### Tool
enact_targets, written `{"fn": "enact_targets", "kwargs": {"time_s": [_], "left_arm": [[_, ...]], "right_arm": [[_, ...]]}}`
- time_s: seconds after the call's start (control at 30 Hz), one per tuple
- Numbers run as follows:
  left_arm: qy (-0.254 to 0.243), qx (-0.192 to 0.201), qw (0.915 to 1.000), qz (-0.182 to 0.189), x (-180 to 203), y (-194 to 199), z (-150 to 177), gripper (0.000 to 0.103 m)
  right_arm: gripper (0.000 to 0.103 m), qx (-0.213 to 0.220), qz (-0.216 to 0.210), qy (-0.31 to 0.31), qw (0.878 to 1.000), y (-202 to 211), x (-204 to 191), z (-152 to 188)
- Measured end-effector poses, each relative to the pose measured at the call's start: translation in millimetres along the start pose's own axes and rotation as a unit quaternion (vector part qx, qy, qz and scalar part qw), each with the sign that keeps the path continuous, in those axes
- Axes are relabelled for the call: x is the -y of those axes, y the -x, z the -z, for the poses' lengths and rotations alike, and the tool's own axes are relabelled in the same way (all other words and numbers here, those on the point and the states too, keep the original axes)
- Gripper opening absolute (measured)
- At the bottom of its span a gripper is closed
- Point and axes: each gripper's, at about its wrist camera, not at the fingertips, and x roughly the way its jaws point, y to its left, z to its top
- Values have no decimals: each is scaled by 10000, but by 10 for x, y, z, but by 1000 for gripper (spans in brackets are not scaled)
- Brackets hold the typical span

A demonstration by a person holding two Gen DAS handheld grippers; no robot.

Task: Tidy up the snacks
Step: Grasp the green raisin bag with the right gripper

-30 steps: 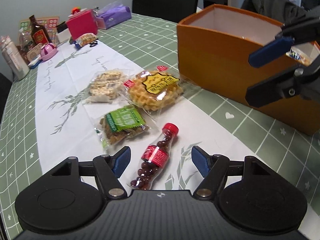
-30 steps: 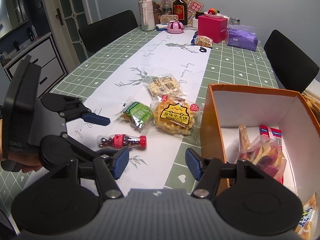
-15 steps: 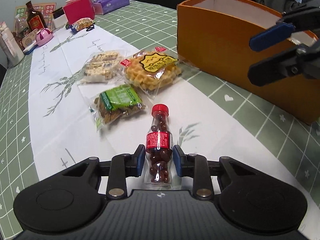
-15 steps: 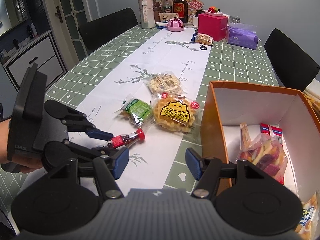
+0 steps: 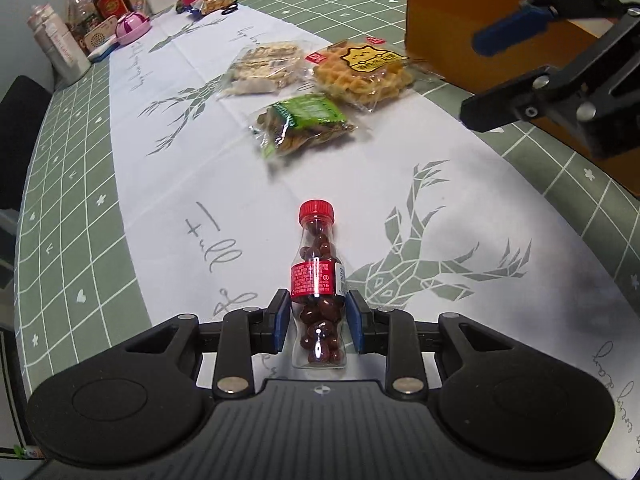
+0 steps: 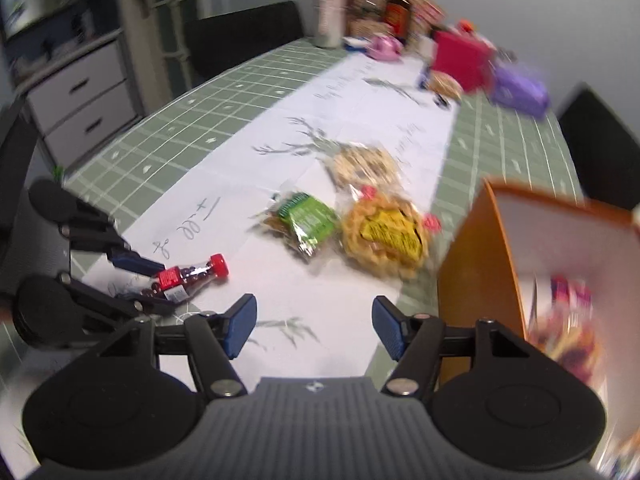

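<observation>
The red-capped candy bottle [image 5: 317, 280] is being gripped low on its body by the left tongs [image 5: 319, 322], cap toward 12 o'clock above the surface [image 5: 460, 184], while the right tongs [image 6: 314, 322] are being held open and empty, so a level carry toward the orange box [image 5: 452, 28] at 2 o'clock is being advised.

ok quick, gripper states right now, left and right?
Left gripper: shut on the candy bottle, pads on its lower body.
Right gripper: open, holding nothing, near the orange box.
</observation>
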Motion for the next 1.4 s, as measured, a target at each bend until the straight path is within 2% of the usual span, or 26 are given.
{"fn": "enact_targets", "kwargs": {"time_s": [0.13,0.27,0.53,0.83,1.1,1.3,1.4], "left_arm": [[165,34,9998,141,-94,19,78,34],[222,-47,9988,430,-160,2,180,34],[411,81,9968,685,-264,-2,233,34],[788,176,9921,964,-359,-18,214,34],[942,196,9888,1140,-431,-67,158,34],[1010,221,9872,1211,-452,-107,143,34],[1034,228,9867,1237,-460,-112,146,34]], "right_arm": [[69,-125,-336,382,9986,-171,10,-219],[71,-417,-387,981,9936,-421,20,-423],[71,-1170,-508,1891,9736,-896,-28,-683],[71,-1366,-1032,2261,9589,-1260,-18,-940],[71,-1662,-1530,2422,9436,-1584,32,-943],[71,-1760,-1692,2228,9438,-1766,83,-970],[63,-1652,-1795,2201,9445,-1742,93,-972]]}}
